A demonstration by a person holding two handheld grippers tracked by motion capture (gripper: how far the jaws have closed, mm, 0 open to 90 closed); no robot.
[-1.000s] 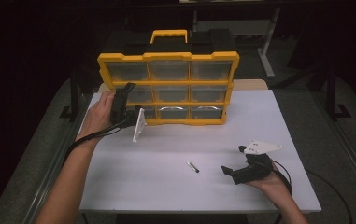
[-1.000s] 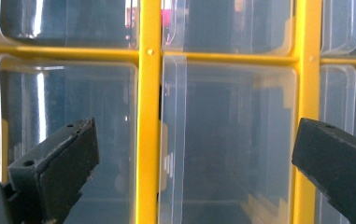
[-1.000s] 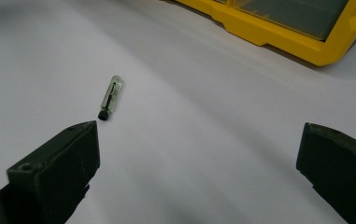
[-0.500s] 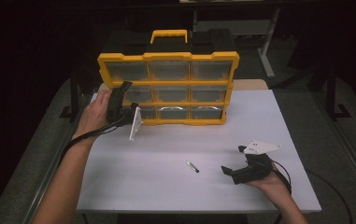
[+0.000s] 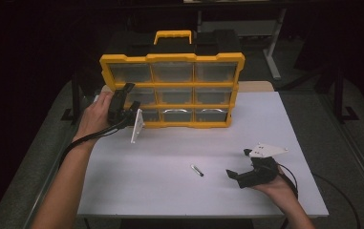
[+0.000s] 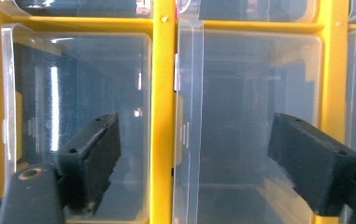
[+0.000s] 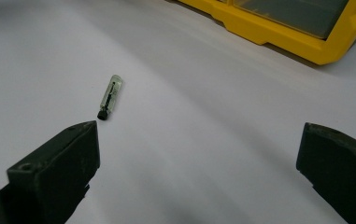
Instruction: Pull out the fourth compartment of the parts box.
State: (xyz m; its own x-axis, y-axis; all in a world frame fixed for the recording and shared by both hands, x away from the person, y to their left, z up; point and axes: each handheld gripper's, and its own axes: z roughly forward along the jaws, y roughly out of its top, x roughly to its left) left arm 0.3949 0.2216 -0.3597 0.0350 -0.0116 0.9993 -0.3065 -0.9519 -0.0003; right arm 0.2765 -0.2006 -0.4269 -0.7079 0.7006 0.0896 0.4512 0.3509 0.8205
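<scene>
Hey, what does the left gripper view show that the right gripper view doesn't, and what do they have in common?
Left gripper view: the left gripper is right up against the clear drawer fronts of the yellow organizer, one yellow divider standing between its jaws. The jaws have just been closing, with their pads not yet pressing on anything.

Right gripper view: the right gripper is open over the white table, with a small clear vial lying ahead of its left jaw, untouched.

Both: a pair of black jaws and part of the yellow organizer.

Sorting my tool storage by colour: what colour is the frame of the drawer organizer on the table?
Yellow, with a matching yellow handle on top; the organizer shows best in the high view.
</scene>
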